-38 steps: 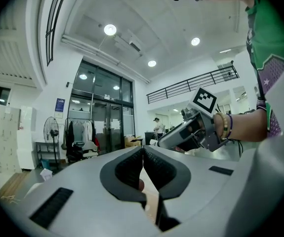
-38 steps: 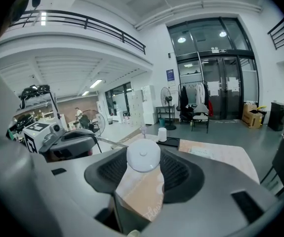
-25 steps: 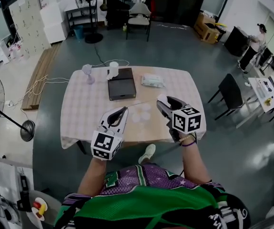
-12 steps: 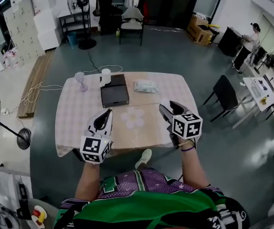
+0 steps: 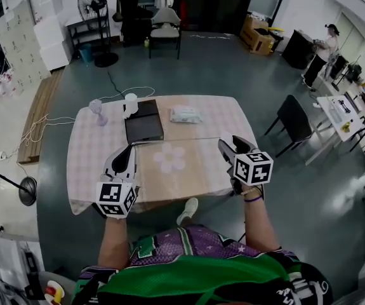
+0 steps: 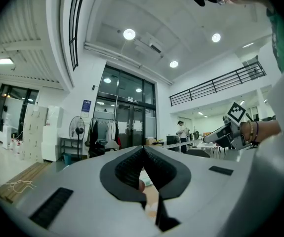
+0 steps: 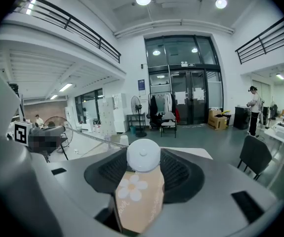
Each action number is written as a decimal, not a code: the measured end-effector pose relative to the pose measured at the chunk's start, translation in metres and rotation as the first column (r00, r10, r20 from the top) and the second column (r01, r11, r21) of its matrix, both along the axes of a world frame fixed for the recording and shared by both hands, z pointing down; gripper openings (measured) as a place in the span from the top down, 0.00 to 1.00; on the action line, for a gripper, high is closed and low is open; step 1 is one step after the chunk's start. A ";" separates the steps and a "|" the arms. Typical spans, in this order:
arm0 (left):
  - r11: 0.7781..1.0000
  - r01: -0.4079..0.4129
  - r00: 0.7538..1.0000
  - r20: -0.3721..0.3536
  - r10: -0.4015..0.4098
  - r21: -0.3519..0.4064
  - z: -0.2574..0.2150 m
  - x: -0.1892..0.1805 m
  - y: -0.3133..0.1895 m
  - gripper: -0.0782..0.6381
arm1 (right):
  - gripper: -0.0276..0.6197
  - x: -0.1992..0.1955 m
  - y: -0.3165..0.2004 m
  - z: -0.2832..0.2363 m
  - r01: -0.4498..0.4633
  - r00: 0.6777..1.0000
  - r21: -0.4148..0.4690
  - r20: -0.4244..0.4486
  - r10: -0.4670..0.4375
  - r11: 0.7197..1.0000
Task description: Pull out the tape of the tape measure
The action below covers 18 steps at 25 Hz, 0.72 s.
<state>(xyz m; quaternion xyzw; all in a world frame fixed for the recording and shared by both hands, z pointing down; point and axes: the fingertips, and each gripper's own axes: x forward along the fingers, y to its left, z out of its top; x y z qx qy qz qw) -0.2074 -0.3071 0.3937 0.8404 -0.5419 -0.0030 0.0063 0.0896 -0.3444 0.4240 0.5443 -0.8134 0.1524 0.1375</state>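
The tape measure's white round case (image 7: 143, 155) sits between the pads of my right gripper (image 7: 143, 169), which is shut on it. A peach tape (image 7: 139, 201) with a white flower print runs down from the case. In the head view the peach tape (image 5: 169, 159) stretches flat over the table between both grippers. My left gripper (image 5: 129, 149) is shut on the tape's left end, and a bit of peach shows under its closed jaws (image 6: 142, 149). My right gripper (image 5: 228, 145) holds the right end over the table's right side.
The checked table (image 5: 87, 164) carries a dark flat laptop (image 5: 143, 121), a tissue packet (image 5: 186, 114), a white cup (image 5: 130, 103) and a clear glass (image 5: 96, 108). A black chair (image 5: 290, 121) stands right of it. A fan stand (image 5: 26, 190) is at the left.
The two grippers have drawn apart: the left one went left and nearer to me, the right one slightly right. The peach tape between them has grown longer.
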 end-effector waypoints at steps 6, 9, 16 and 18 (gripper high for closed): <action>0.999 -0.003 0.997 -0.079 -0.001 -0.048 0.015 0.002 -0.016 0.86 | 0.62 0.003 -0.008 0.007 0.015 1.000 -0.016 -0.003 -0.015 1.000; 0.996 -0.021 0.993 -0.121 0.010 -0.085 0.030 0.007 -0.026 0.85 | 0.62 -0.003 -0.016 0.014 0.038 0.999 -0.032 -0.002 -0.038 0.999; 0.989 0.021 0.998 -0.056 -0.030 -0.149 0.071 0.003 -0.051 0.85 | 0.62 -0.012 -0.042 0.055 0.070 0.998 -0.099 0.001 -0.070 0.993; 0.982 0.036 0.998 -0.041 -0.044 -0.183 0.089 0.000 -0.061 0.85 | 0.62 -0.016 -0.051 0.074 0.087 0.996 -0.125 0.010 -0.086 0.988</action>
